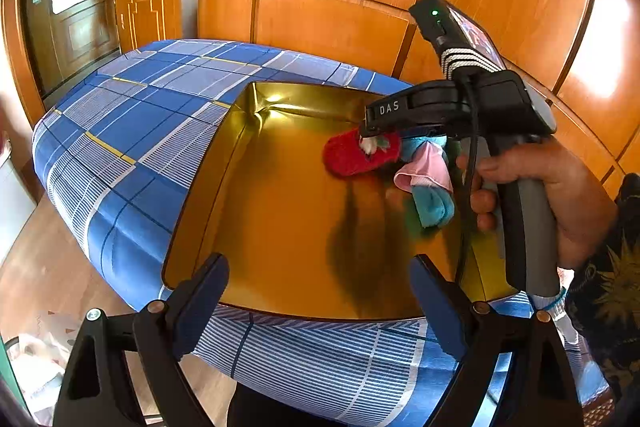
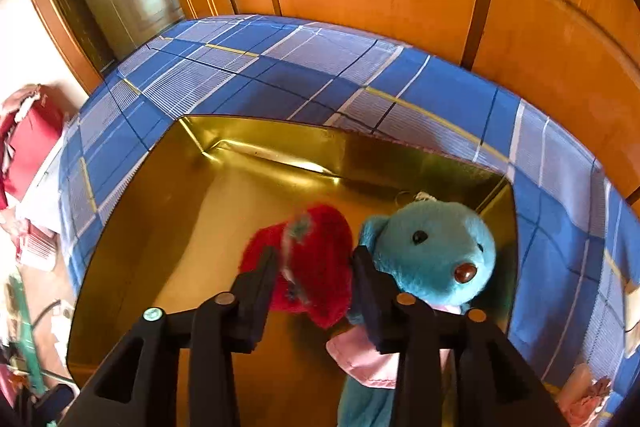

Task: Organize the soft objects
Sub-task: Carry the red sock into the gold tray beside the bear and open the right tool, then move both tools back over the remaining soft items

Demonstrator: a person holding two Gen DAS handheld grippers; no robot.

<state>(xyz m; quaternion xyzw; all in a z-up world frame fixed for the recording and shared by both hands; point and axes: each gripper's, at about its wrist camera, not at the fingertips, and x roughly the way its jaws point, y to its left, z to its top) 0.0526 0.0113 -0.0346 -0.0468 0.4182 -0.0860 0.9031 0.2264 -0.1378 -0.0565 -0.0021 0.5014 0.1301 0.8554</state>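
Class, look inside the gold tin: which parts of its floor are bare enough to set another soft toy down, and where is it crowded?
Bare: the gold tin's floor along its left wall, far corner and near edge. Crowded: the right side, where the red plush touches the blue teddy bear, with the right gripper around the plush.

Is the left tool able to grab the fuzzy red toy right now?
Probably not yet: the left tool hangs open at the gold tin tray's near edge, and the right tool already straddles the fuzzy red toy.
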